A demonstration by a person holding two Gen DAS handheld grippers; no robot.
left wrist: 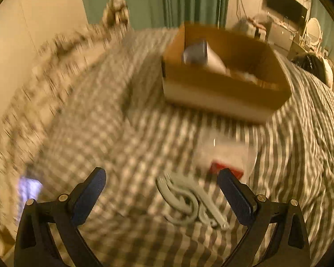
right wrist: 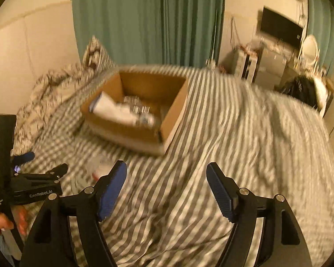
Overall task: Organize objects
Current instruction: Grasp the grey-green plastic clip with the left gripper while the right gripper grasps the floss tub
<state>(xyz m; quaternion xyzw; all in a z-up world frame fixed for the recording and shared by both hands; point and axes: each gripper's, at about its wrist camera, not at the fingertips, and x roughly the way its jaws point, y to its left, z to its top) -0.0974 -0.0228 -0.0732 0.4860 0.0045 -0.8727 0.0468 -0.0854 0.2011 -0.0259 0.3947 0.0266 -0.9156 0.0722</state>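
Observation:
An open cardboard box (left wrist: 225,89) stands on the striped bed, holding a white and blue package (left wrist: 198,53); in the right wrist view the box (right wrist: 167,124) also holds clear jars (right wrist: 140,106). My left gripper (left wrist: 161,180) is open and empty above pale grey plastic hooks (left wrist: 189,202) lying on the bed. Just beyond them lies a clear bag with a red item (left wrist: 227,155). My right gripper (right wrist: 167,173) is open and empty over bare bedding; the bag (right wrist: 100,166) shows blurred at its left finger. The left gripper's body (right wrist: 33,184) is at far left.
A rumpled patterned quilt and pillow (right wrist: 55,89) lie at the bed's head by the wall. Green curtains (right wrist: 144,22) hang behind. A TV (right wrist: 280,31), dresser and dark chair (right wrist: 305,89) stand at the far right. Both views are motion-blurred.

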